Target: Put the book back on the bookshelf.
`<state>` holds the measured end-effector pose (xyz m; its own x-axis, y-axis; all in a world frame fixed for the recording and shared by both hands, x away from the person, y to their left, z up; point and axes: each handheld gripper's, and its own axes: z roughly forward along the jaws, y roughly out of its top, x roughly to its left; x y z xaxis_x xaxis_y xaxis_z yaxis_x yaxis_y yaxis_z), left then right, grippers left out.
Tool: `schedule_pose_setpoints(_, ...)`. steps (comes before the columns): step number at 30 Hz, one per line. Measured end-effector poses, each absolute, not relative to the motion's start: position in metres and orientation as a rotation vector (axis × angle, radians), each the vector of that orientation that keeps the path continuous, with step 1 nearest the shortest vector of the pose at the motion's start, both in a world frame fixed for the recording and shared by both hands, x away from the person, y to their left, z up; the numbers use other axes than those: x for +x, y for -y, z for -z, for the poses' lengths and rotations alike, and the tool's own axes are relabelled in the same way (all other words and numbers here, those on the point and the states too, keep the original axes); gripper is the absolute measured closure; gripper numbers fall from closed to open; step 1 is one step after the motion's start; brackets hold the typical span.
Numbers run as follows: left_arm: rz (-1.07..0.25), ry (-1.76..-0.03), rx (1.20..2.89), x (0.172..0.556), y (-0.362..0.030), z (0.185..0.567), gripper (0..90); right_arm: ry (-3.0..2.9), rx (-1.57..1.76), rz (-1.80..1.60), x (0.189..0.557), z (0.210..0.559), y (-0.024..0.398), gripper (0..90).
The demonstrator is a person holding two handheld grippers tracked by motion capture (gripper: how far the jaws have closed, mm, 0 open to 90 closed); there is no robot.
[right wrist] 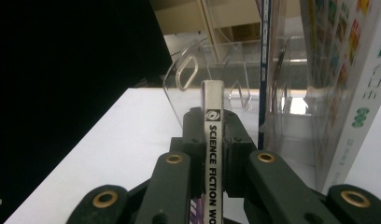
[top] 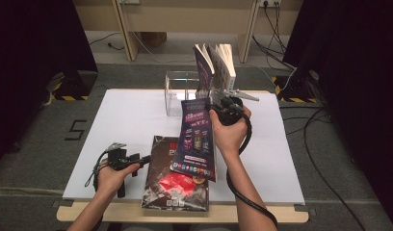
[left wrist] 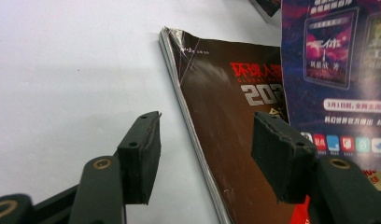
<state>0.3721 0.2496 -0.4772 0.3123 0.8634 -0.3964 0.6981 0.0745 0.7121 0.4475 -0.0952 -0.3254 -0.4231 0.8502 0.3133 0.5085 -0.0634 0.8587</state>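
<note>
my right gripper [right wrist: 212, 154] is clamped on the spine of the purple magazine [top: 197, 137], which hangs below my fingers. i'm carrying it to the clear rack [top: 177, 91] ahead; next comes lining it up beside the standing books [top: 216, 65]. my left gripper [left wrist: 205, 158] is spread, straddling the dark magazine [left wrist: 230, 121].

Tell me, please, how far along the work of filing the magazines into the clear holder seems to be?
Done: two books already stand in the clear holder. In hand: the right claw is shut on the spine of a purple magazine, held above the table in front of the holder. Left: that magazine is not yet in, and the dark magazine lies flat on the white board, with the open left claw at its edge.
</note>
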Motion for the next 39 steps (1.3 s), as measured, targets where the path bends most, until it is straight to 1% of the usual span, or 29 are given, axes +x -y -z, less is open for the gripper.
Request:
schedule_pose_setpoints(15, -0.231, -1.431, 1.661, 0.372, -0.249, 0.476, 42.1, -1.825, 1.419, -1.497, 0.451, 0.305, 0.092, 82.8)
schedule_pose_setpoints(30, -0.227, -1.427, 1.663, 0.372, -0.250, 0.475, 41.9, -1.763, 1.372, -1.487, 0.462, 0.282, 0.084, 82.9)
schedule_pose_setpoints(39, -0.228, -1.423, 1.658, 0.372, -0.249, 0.475, 41.8, -1.707, 1.371, -1.511, 0.475, 0.271, 0.078, 82.8)
